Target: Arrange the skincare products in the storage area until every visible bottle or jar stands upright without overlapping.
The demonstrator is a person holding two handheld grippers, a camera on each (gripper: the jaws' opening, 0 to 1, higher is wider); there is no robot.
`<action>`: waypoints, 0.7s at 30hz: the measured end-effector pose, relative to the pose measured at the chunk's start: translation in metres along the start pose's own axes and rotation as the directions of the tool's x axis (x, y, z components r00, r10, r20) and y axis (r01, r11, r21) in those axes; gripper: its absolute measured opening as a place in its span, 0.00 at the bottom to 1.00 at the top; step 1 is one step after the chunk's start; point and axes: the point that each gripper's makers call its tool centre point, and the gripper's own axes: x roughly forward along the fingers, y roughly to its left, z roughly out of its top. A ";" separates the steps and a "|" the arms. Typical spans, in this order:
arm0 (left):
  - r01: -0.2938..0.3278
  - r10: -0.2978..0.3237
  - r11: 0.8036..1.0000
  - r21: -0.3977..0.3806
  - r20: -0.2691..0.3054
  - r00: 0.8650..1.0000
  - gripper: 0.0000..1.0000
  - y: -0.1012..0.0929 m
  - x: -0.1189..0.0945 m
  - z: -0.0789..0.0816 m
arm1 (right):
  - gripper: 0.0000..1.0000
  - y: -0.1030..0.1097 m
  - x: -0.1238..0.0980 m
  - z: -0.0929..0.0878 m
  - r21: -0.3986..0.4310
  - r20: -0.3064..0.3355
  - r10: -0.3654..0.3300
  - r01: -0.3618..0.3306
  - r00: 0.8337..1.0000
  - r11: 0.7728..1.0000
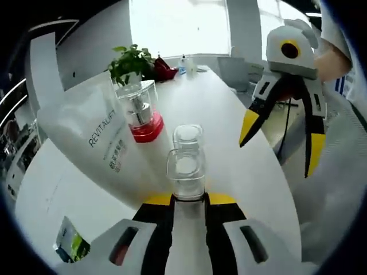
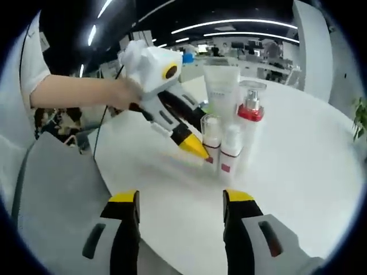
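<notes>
Between the left gripper (image 1: 188, 197) jaws a clear-capped bottle (image 1: 186, 172) is clamped; best lowered straight, released gently. At 3 o'clock, right gripper (image 1: 281, 143) is spread wide, nothing held.

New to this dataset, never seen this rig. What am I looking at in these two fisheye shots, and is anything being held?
No robot here: a person holds a two-jaw gripper in each hand, with a fisheye camera on each.

The left gripper view looks along the left gripper, whose yellow-tipped jaws are shut on a small clear-capped bottle. The right gripper hangs at the right of that view.

The right gripper view looks along the right gripper, jaws open and holding nothing, with the left gripper reaching into the bottle cluster.

On the white table stand a red-collared pump bottle, a white REVITALIFT tube and small white bottles.
</notes>
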 end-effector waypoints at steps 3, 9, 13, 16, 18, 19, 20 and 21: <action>-0.003 0.003 1.000 -0.009 0.007 1.000 0.19 0.000 -0.002 0.002 | 0.59 0.000 0.000 0.000 0.003 0.001 -0.001 0.001 1.000 1.000; -0.009 0.009 1.000 -0.017 0.000 1.000 0.21 -0.004 -0.005 0.001 | 0.60 -0.001 0.000 -0.001 0.003 -0.003 -0.002 0.002 1.000 1.000; -0.015 0.015 1.000 -0.024 -0.010 1.000 0.23 -0.005 -0.012 -0.001 | 0.61 -0.002 -0.001 0.000 0.007 0.000 -0.009 0.009 1.000 1.000; -0.029 0.028 0.999 -0.037 -0.006 1.000 0.25 -0.005 -0.020 0.000 | 0.63 -0.004 -0.002 0.001 0.011 0.000 -0.018 0.018 1.000 1.000; -0.043 0.042 0.998 -0.044 -0.009 0.999 0.26 -0.003 -0.026 -0.003 | 0.65 -0.005 -0.003 0.002 0.013 -0.001 -0.026 0.026 1.000 1.000; -0.049 0.048 0.998 -0.049 -0.010 0.999 0.27 -0.004 -0.028 -0.003 | 0.65 -0.006 -0.004 0.003 0.018 0.001 -0.029 0.029 1.000 0.999; -0.056 0.056 0.997 -0.056 -0.012 0.998 0.28 -0.007 -0.032 -0.003 | 0.65 -0.007 -0.005 0.004 0.022 0.003 -0.031 0.031 1.000 0.999; -0.061 0.060 0.996 -0.061 -0.012 0.998 0.28 -0.006 -0.034 -0.005 | 0.66 -0.007 -0.005 0.005 0.026 0.005 -0.033 0.033 0.999 0.999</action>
